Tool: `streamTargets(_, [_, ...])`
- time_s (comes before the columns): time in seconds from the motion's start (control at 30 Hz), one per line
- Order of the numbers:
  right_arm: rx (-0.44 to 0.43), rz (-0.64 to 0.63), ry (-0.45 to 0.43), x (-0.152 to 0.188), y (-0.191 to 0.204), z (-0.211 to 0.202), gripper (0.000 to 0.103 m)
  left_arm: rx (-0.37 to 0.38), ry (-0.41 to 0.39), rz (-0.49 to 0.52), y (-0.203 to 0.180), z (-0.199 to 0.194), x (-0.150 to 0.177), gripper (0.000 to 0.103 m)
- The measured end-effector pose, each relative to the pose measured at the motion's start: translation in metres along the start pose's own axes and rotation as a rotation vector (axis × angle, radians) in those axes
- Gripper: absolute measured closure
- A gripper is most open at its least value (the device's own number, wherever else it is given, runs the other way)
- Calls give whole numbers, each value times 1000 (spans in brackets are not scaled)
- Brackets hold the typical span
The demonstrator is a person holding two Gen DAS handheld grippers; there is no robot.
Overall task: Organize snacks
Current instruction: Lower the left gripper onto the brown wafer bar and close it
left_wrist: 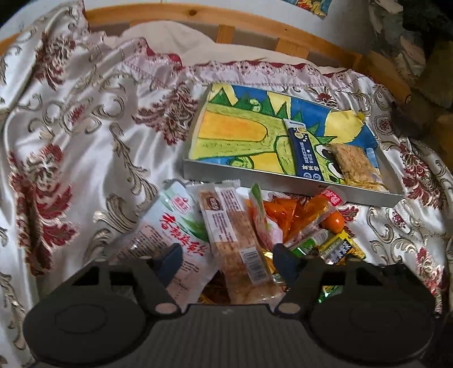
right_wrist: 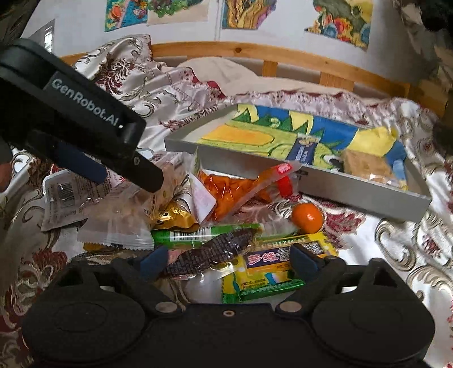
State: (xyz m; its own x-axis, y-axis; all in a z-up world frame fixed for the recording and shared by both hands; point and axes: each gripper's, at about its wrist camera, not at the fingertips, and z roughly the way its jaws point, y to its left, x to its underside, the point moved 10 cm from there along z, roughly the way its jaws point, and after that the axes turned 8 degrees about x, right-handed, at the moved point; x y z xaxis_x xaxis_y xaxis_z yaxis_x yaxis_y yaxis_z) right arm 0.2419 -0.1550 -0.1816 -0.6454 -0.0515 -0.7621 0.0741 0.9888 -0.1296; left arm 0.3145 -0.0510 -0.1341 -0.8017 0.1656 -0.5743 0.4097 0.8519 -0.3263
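I'm working over a bed draped in a shiny white bedspread (left_wrist: 85, 147) with red and gold flowers; a wooden bed rail (right_wrist: 254, 53) runs along its far edge, and drawings (right_wrist: 243, 14) hang on the pale wall behind. My left gripper (left_wrist: 228, 259) is spread around a long clear-wrapped biscuit bar (left_wrist: 237, 246), pads not pressing it. The snack pile (right_wrist: 198, 203) lies mid-bed, against the near wall of a grey tray (right_wrist: 354, 186) with a dinosaur picture inside. My right gripper (right_wrist: 228, 261) is spread above a dark snack packet (right_wrist: 209, 253).
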Motion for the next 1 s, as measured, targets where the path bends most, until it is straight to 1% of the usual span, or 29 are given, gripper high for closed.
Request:
streamTargets(0.03, [-8, 16, 11, 0, -1, 2, 15, 12, 8, -6, 0, 2, 1, 39])
streamTargets(0.07, [-13, 33, 15, 0, -2, 3, 15, 20, 13, -4, -1, 3, 1, 42])
streamTargets(0.2, [-31, 38, 17, -1, 0, 4, 16, 27, 10, 23, -4, 5, 2, 49])
streamTargets(0.23, [-35, 35, 15, -1, 1, 3, 18, 28, 10, 27, -5, 5, 3, 55])
streamTargets(0.27, [-42, 27, 11, -1, 3, 3, 23, 27, 13, 29, -5, 5, 3, 58])
streamTargets(0.33, [-63, 6, 4, -1, 8, 0, 30, 19, 15, 26, -4, 5, 3, 60])
streamTargets(0.4, [-76, -3, 2, -2, 12, -2, 33, 9, 24, 14, -2, 5, 3, 61])
streamTargets(0.43, [-78, -1, 1, -2, 12, -3, 36, -2, 29, 12, 0, 5, 3, 62])
streamTargets(0.5, [-84, 20, 1, -3, 9, -4, 39, -36, 36, 25, 3, 5, 2, 57])
streamTargets(0.53, [-90, 38, 5, -4, 7, -4, 41, -59, 38, 37, 5, 5, 2, 50])
streamTargets(0.57, [-100, 61, 11, -5, 5, -4, 43, -77, 35, 50, 7, 5, 2, 46])
streamTargets(0.67, [-119, 118, 13, -10, -2, -5, 50, -79, 35, 58, 9, 5, 1, 46])
streamTargets(0.73, [-139, 163, 11, -14, -7, -7, 52, -76, 33, 51, 10, 6, 0, 46])
streamTargets(0.8, [-150, 195, 23, -16, -10, -6, 52, -84, 29, 51, 12, 7, -1, 49])
streamTargets(0.87, [-149, 200, 52, -12, -10, -2, 48, -103, 28, 56, 15, 9, -2, 54])
streamTargets(0.93, [-151, 200, 61, -9, -9, 0, 46, -112, 33, 51, 17, 11, -2, 61])
streamTargets(1.0, [-157, 189, 65, -9, -7, 0, 42, -107, 31, 43, 18, 11, -1, 61])
